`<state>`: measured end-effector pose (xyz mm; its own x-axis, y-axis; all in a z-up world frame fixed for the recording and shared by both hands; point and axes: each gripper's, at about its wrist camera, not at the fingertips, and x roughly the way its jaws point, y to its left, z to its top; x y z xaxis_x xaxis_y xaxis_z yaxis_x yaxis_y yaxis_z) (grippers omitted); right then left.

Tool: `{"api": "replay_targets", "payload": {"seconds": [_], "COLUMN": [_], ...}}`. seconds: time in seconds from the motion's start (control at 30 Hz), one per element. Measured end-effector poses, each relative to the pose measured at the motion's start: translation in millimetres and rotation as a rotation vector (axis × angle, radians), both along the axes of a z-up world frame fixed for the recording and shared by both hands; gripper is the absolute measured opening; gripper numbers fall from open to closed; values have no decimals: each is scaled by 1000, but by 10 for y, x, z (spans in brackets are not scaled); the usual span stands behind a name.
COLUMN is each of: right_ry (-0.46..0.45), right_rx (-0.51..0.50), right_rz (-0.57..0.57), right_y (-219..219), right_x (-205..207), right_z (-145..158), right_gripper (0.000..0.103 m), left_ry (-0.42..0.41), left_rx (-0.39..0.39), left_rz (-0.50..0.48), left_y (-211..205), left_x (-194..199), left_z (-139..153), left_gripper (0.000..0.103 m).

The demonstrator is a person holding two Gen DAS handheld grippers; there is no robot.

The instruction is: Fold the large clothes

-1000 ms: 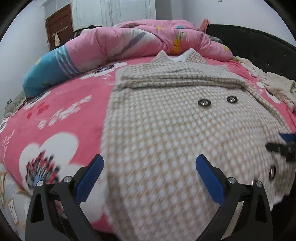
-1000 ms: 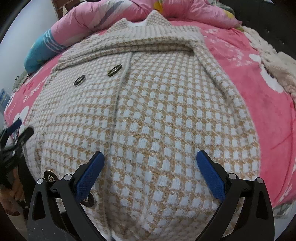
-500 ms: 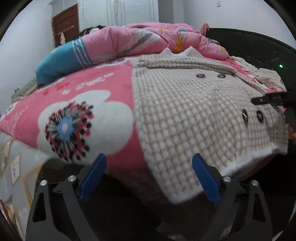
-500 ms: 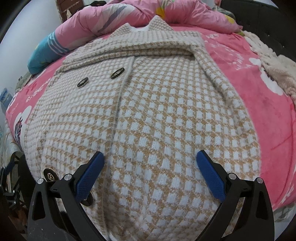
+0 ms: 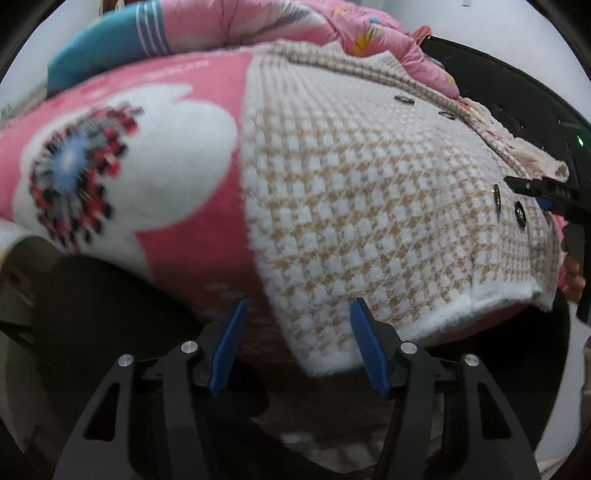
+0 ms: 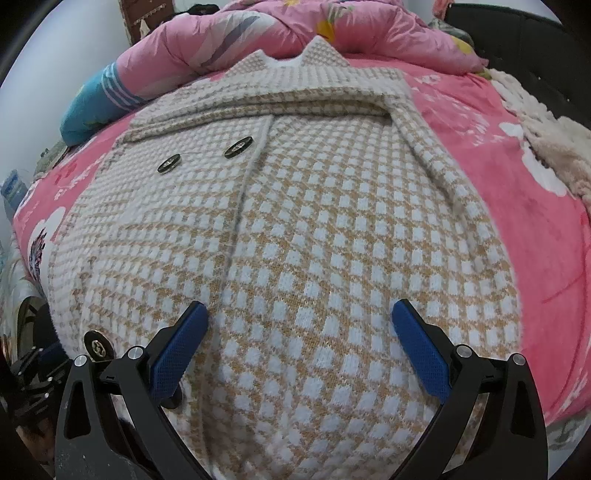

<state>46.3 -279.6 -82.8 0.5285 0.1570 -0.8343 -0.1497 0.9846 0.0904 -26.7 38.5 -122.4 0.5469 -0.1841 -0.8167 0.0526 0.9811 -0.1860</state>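
Left wrist view: left gripper [image 5: 297,317] low at the bed [image 5: 192,206] edge, blue fingers [image 5: 226,345] about half spread and closing, with the coat [image 5: 362,192] hem corner between them; pads not pressing cloth yet, right pad just at the white hem edge. Coat, beige-and-white check, lies flat on the pink flowered blanket [image 5: 110,147], buttons [image 5: 520,214] near its right side. Right gripper [image 5: 546,195] pokes in at far right, next to the buttons. Pink quilt [image 5: 295,22] bunched at the far end. Right wrist view: right gripper [image 6: 299,314] hovers over the coat's [image 6: 332,221] lower front, fingers [image 6: 421,350] wide apart, nothing pinched; whether pads touch the knit can't be told. Coat is spread front-up, collar far, sleeves folded across the chest, two buttons [image 6: 238,147] upper left, one button [image 6: 98,347] by the left finger. Left gripper [image 6: 37,373] partly seen at lower left edge.
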Motion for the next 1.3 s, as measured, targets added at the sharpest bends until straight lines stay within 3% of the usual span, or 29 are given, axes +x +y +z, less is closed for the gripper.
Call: {"api": "replay_targets", "payload": {"seconds": [0.3, 0.47, 0.7, 0.97, 1.17, 1.3], "right_ry": [-6, -18, 82, 150, 203, 236], "right_rx": [92, 170, 309, 557, 668, 719], "right_rz": [25, -57, -152, -176, -205, -201], "right_y": [-279, -683, -1107, -1246, -1245, -1227], "right_x": [-331, -701, -927, -950, -1055, -1073], "right_z": [185, 251, -36, -334, -561, -676], "right_gripper": [95, 95, 95, 89, 81, 66], "left_ry": [75, 105, 130, 142, 117, 95], "left_rx": [-51, -105, -195, -281, -270, -238], "left_rz": [34, 48, 77, 106, 87, 55], "left_y": [52, 104, 231, 358, 318, 178], "left_x": [173, 210, 211, 165, 115, 160], "left_z": [-123, -160, -218, -295, -245, -191], "left_gripper": [58, 58, 58, 58, 47, 35]}}
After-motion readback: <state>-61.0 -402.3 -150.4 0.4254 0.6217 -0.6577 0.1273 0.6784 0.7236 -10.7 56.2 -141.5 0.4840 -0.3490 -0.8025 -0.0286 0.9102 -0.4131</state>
